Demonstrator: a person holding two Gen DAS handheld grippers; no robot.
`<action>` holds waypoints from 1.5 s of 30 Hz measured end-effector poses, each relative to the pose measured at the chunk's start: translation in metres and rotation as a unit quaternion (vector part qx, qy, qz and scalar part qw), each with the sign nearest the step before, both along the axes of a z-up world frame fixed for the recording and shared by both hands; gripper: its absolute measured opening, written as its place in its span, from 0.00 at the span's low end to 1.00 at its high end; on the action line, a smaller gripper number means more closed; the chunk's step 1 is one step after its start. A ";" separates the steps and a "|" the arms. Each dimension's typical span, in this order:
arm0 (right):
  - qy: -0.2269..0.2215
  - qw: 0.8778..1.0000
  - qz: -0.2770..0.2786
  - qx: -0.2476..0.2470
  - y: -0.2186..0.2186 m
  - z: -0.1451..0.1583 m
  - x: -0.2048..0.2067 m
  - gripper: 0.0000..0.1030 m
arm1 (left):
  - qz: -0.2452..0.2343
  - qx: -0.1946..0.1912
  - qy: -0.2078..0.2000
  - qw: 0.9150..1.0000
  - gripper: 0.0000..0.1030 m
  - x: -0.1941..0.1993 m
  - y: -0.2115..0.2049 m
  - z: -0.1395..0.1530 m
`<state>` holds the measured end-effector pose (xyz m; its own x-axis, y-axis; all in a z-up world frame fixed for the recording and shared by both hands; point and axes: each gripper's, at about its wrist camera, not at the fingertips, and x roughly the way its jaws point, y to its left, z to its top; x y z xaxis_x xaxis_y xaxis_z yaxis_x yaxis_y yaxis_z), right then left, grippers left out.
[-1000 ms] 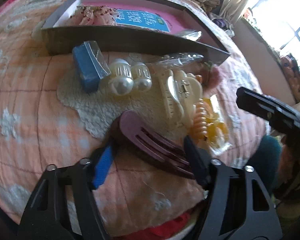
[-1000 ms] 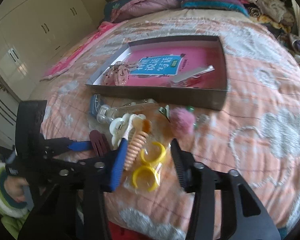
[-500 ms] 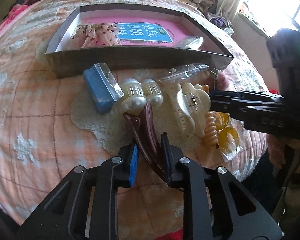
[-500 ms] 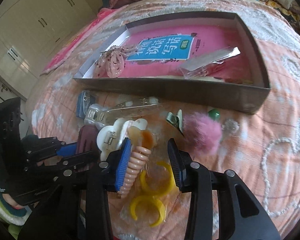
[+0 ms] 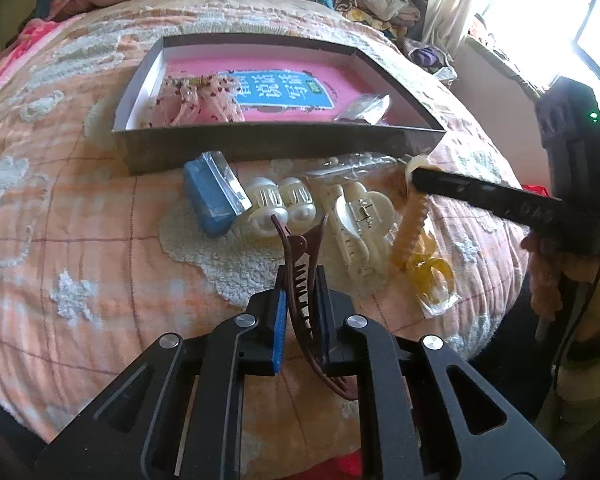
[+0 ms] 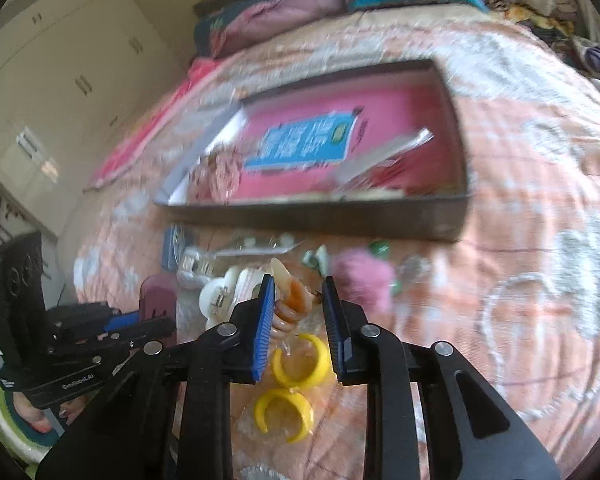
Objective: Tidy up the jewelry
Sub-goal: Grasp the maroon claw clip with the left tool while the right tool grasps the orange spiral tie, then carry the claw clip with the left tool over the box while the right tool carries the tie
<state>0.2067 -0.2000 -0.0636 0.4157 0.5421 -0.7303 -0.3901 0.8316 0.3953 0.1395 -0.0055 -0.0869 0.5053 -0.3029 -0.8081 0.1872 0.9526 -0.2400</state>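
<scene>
We see the left tool (image 5: 300, 300) clamped on a dark maroon plastic hair claw (image 5: 300, 280) above the bed (image 5: 80, 240); right tool (image 6: 298, 312) clamped on a peach spiral hair clip (image 6: 290, 304).

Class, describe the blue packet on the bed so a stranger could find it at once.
Find the long box on the bed. Just before its near wall, at the left end of the row of hair things, lies the blue packet. Its neighbours are cream; it alone is blue and flat.
</scene>
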 end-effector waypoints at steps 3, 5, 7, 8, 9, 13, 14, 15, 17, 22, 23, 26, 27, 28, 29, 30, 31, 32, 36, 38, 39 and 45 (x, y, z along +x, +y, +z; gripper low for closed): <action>-0.024 0.999 -0.024 0.003 -0.014 0.013 -0.008 0.22 | 0.004 0.001 -0.008 1.000 0.05 -0.003 0.002 0.006; -0.049 0.998 -0.039 -0.015 -0.021 0.022 -0.016 0.22 | 0.006 -0.002 -0.011 1.000 0.05 -0.005 0.004 0.010; -0.068 0.996 -0.049 -0.028 -0.028 0.029 -0.022 0.22 | 0.007 -0.002 -0.019 1.000 0.05 -0.008 0.005 0.017; -0.077 0.995 -0.056 -0.032 -0.033 0.033 -0.026 0.22 | 0.007 -0.002 -0.023 1.000 0.05 -0.008 0.006 0.020; -0.084 0.994 -0.061 -0.033 -0.036 0.036 -0.028 0.22 | 0.007 -0.003 -0.024 1.000 0.05 -0.009 0.006 0.022; -0.107 0.991 -0.077 -0.033 -0.046 0.050 -0.037 0.22 | 0.010 -0.001 -0.034 0.999 0.05 -0.007 0.007 0.035; -0.111 0.990 -0.079 -0.033 -0.047 0.054 -0.039 0.22 | 0.010 0.001 -0.038 0.999 0.05 -0.006 0.008 0.039; -0.115 0.990 -0.081 -0.033 -0.048 0.056 -0.041 0.22 | 0.011 0.001 -0.042 0.999 0.05 -0.004 0.008 0.043; -0.124 0.988 -0.086 -0.036 -0.052 0.064 -0.045 0.22 | 0.012 0.002 -0.051 0.999 0.05 -0.001 0.009 0.052; -0.142 0.984 -0.101 -0.037 -0.063 0.080 -0.054 0.22 | 0.007 0.005 -0.074 0.997 0.05 0.009 0.008 0.077; -0.146 0.983 -0.106 -0.036 -0.066 0.084 -0.055 0.22 | 0.006 0.006 -0.078 0.997 0.05 0.010 0.008 0.080; -0.157 0.981 -0.113 -0.031 -0.073 0.096 -0.058 0.22 | 0.002 0.007 -0.090 0.996 0.05 0.020 0.004 0.094; -0.161 0.980 -0.114 -0.032 -0.074 0.100 -0.058 0.22 | 0.001 0.008 -0.093 0.996 0.05 0.022 0.003 0.097; -0.166 0.979 -0.116 -0.032 -0.076 0.105 -0.058 0.22 | 0.000 0.009 -0.097 0.995 0.05 0.026 0.001 0.102; -0.171 0.978 -0.118 -0.032 -0.078 0.110 -0.059 0.22 | -0.001 0.008 -0.100 0.995 0.05 0.030 0.000 0.105; -0.175 0.977 -0.120 -0.029 -0.079 0.115 -0.059 0.22 | -0.001 0.008 -0.101 0.995 0.05 0.032 -0.002 0.107; -0.182 0.975 -0.123 -0.026 -0.082 0.121 -0.060 0.22 | -0.002 0.008 -0.104 0.995 0.06 0.036 -0.004 0.111; -0.187 0.974 -0.124 -0.024 -0.083 0.126 -0.061 0.22 | -0.002 0.008 -0.105 0.994 0.06 0.039 -0.005 0.113; -0.203 0.970 -0.128 -0.022 -0.088 0.143 -0.061 0.22 | -0.006 0.008 -0.110 0.994 0.06 0.050 -0.011 0.122; -0.210 0.969 -0.130 -0.020 -0.090 0.151 -0.062 0.22 | -0.007 0.006 -0.112 0.994 0.05 0.055 -0.014 0.127; -0.214 0.968 -0.129 -0.020 -0.091 0.155 -0.062 0.22 | -0.008 0.007 -0.113 0.993 0.06 0.057 -0.014 0.128; -0.225 0.966 -0.125 -0.020 -0.091 0.167 -0.059 0.22 | -0.017 0.010 -0.122 0.992 0.05 0.067 -0.027 0.140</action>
